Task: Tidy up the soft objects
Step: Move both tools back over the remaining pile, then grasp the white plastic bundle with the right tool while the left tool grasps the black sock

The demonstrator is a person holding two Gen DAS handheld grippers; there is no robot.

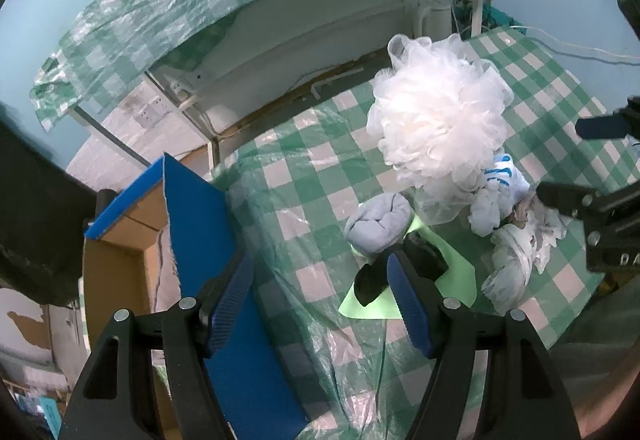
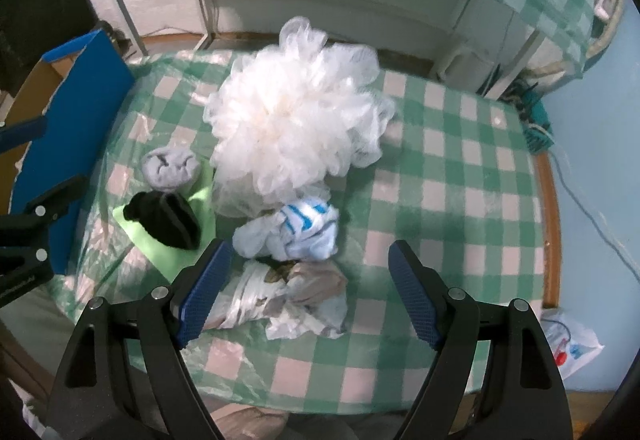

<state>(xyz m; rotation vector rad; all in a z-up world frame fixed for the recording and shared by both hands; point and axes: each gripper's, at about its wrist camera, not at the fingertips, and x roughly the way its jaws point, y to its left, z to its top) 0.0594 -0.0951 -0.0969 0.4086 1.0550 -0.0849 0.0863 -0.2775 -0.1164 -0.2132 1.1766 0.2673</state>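
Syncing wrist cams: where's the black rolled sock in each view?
Left wrist: black sock low centre-right on the green sheet, partly behind the right blue finger.
Right wrist: black sock left of centre on the green sheet.
Shared landmark: white mesh pouf, above the sock in both.

Two wrist fisheye views look steeply down, close over a checked table. The left view sits over its left edge, the right nearer the middle. Both share the white pouf.
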